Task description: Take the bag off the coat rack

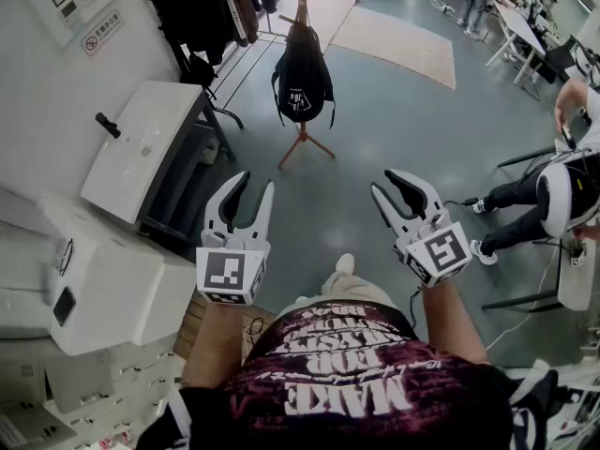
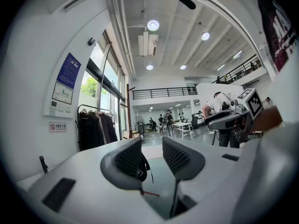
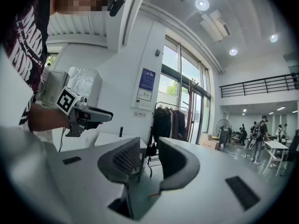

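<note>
Shows the bag [image 1: 302, 78] hung by its top on the rack [image 1: 303, 148], straps drooping at its sides, well apart from both tongs across the floor [image 1: 394, 129]. Holds the left tongs [image 1: 254, 184] and right tongs [image 1: 382, 182] out in front, side by side, each spread with nothing in between, pointed toward the bag, seemingly so that either can close on a strap once near. Calls, most likely, for walking up first, then lifting the bag's top clear of the rack.
</note>
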A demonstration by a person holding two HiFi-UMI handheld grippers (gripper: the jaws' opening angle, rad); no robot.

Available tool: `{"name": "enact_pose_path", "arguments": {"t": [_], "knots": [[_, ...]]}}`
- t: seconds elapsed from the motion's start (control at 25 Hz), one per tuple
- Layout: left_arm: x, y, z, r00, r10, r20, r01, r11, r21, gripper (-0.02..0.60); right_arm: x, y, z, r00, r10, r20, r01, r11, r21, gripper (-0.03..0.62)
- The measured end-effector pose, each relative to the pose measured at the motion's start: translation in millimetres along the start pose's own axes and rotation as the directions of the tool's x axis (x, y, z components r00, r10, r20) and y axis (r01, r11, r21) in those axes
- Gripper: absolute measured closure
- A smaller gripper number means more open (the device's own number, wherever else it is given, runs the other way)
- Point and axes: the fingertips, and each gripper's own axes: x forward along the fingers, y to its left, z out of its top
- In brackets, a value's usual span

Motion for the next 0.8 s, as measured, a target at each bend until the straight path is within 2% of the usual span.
{"name": "enact_pose_path", "arguments": {"t": [0.32, 0.56, 0.8], "knots": [[18, 4, -13, 0.999, -0.017, -0.032, 0.017, 1.0, 0.003, 0.438, 19, -6, -12, 1.0, 0.024, -0.009, -0.023, 0.999, 0.037, 0.462], [45, 18, -23, 0.997, -0.013, -0.075, 0.011, 1.0, -0.029, 0.437, 43, -33, -25, 1.0, 0.025, 0.003, -0.025, 0.995, 0.1, 0.442], [81, 34, -21, 0.998, 0.007, -0.068, -0.009, 1.0, -0.02, 0.438, 71, -70, -31, 0.999, 0.035, 0.026, -0.039, 0.99, 0.136, 0.427]]}}
